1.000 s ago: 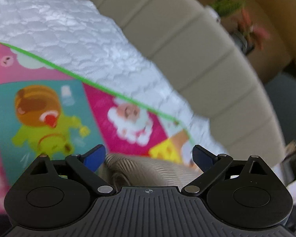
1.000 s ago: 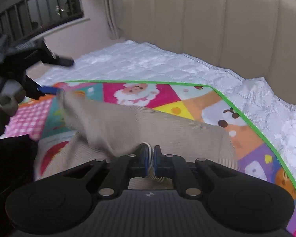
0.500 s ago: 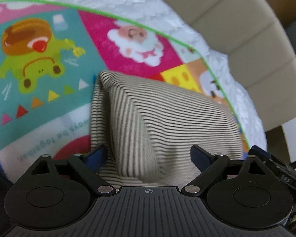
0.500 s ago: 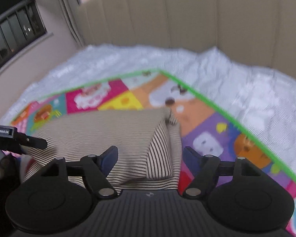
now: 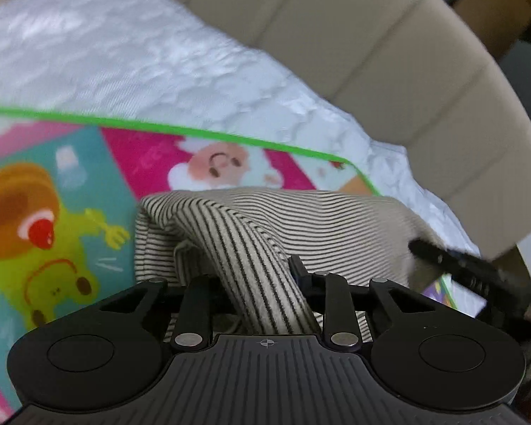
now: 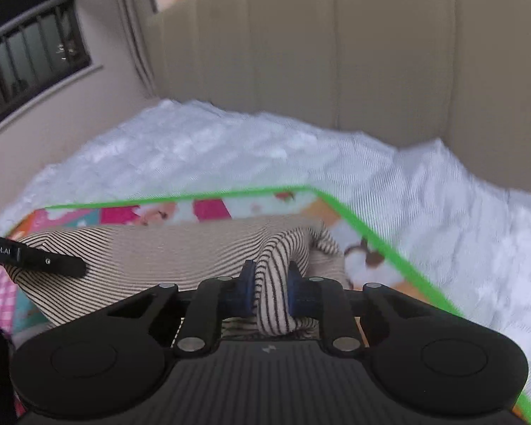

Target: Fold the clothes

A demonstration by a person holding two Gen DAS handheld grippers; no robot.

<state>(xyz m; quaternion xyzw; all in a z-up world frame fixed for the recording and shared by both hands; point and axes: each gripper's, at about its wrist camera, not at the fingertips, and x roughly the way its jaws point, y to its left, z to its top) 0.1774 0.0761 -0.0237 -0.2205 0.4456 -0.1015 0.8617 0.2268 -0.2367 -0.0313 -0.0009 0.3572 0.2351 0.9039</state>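
Both grippers angled down, jaws closing: left gripper (image 5: 256, 283) and right gripper (image 6: 270, 288) each pinching a bunched fold of striped garment (image 6: 180, 248) on play mat (image 5: 70, 184) on bed.

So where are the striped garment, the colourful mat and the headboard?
Striped garment (image 5: 336, 219): left wrist view, on its flat upper layer.
Mat (image 5: 53, 212): left wrist view, on the cartoon print left of the garment.
Headboard (image 6: 389, 71): right wrist view, on a beige padded panel.
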